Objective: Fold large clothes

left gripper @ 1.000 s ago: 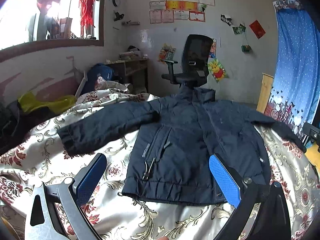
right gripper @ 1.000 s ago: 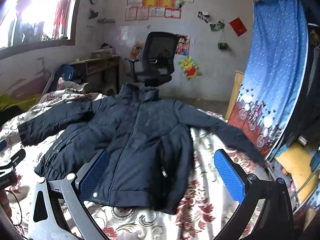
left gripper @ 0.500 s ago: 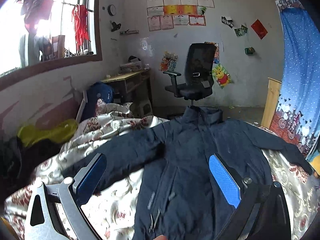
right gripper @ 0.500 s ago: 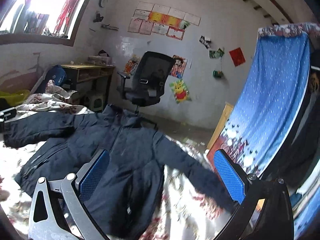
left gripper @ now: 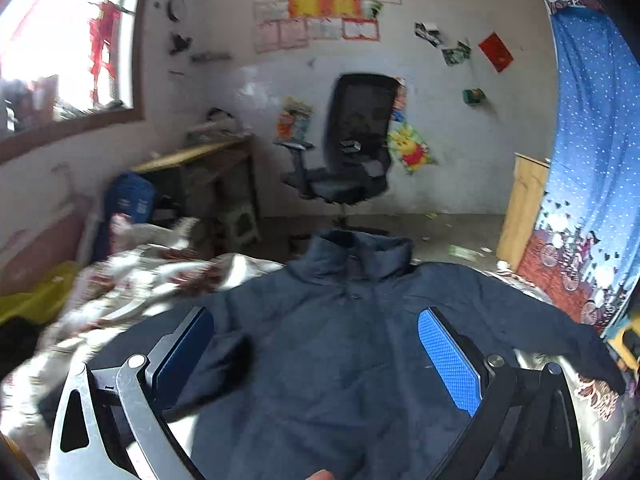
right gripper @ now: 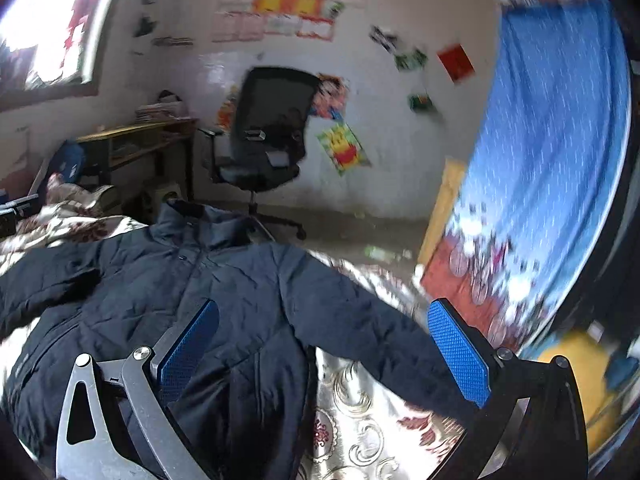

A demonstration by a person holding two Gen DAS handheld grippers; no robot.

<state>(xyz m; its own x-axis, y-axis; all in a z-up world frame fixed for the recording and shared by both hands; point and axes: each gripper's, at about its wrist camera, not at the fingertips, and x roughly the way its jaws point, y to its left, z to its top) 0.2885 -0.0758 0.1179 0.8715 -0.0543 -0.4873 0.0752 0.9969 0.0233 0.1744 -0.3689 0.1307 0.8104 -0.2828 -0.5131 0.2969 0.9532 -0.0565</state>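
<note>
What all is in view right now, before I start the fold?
jacket: one, dark navy, spread flat on the bed, collar toward the chair
bedspread: one, cream with red floral print, under the jacket
chair: one, black, by the far wall
desk: one, wooden, left of the chair
backpack: one, blue, beside the desk
curtain: one, blue with white dots, right side
posters: several, mixed colours, on the wall
window: one, bright, left wall
left gripper: blue fingers, open over the jacket
right gripper: blue fingers, open over the sleeve

Jacket [left gripper: 340, 360] spread flat on bedspread [right gripper: 360, 420], under and ahead of both tongs; office chair [left gripper: 352, 152] beyond collar; curtain [left gripper: 592, 160] far right.
</note>
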